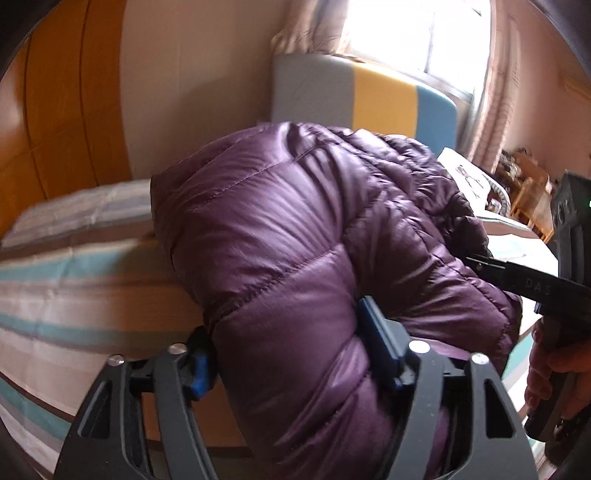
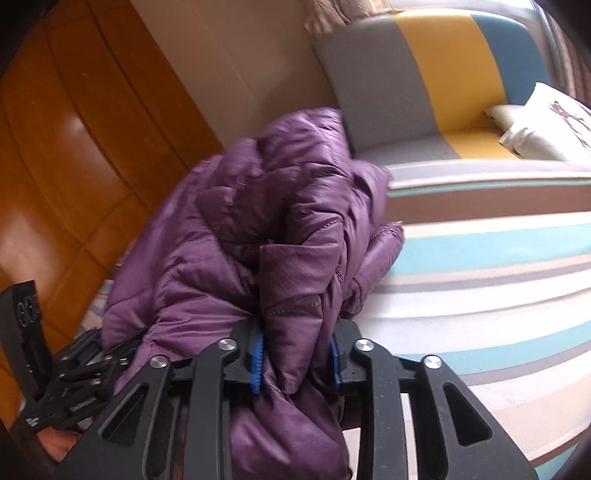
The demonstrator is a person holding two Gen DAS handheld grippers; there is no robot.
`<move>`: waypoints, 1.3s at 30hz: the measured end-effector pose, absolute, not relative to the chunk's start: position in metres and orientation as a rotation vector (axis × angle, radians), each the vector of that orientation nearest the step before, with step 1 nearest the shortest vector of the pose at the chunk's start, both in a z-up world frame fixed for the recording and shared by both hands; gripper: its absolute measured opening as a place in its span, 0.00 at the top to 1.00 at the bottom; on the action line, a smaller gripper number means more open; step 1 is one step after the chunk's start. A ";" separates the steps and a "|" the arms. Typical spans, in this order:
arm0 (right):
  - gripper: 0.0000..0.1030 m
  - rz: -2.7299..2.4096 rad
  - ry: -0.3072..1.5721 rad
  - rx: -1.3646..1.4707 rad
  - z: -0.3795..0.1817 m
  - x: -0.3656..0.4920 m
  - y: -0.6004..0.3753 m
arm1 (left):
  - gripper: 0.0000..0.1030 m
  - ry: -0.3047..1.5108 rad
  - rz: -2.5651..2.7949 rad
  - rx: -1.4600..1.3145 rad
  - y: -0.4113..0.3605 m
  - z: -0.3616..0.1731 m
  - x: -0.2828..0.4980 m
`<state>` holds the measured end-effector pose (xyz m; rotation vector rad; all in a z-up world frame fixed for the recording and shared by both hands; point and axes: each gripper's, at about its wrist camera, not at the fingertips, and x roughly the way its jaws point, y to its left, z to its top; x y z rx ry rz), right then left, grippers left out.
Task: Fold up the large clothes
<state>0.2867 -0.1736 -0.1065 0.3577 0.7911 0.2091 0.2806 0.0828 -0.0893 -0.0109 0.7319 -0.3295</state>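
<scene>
While my left gripper (image 1: 291, 354) and right gripper (image 2: 297, 360) each pinch the bunched jacket (image 1: 295, 229), striped bed (image 2: 480, 258) lies open rightward; wardrobe (image 2: 74, 147) stands left.

A bed (image 2: 498, 258) with a sheet striped in white, teal, brown and grey fills the foreground. At its head stands a padded headboard (image 2: 424, 62) in grey, yellow and blue panels, with a pale printed pillow (image 2: 543, 125) just beside it. An orange-brown wooden wardrobe (image 2: 74, 147) lines the left wall, and curtains (image 1: 491, 85) frame a bright window (image 1: 424, 33).

Left gripper (image 1: 291, 354) and right gripper (image 2: 297, 363) both clamped on bunched purple jacket (image 1: 295, 236), side by side.
</scene>
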 end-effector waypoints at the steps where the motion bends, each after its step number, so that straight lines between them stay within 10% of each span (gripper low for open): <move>1: 0.66 0.198 0.806 0.353 -0.112 0.288 -0.175 | 0.23 0.730 -0.328 -0.015 0.082 -0.093 0.280; 36: 0.51 0.127 0.809 0.460 -0.104 0.214 -0.171 | 0.02 0.739 -0.196 0.089 0.062 -0.075 0.193; 39: 0.33 0.115 0.791 0.414 -0.094 0.200 -0.163 | 0.02 0.737 -0.187 0.035 0.064 -0.073 0.180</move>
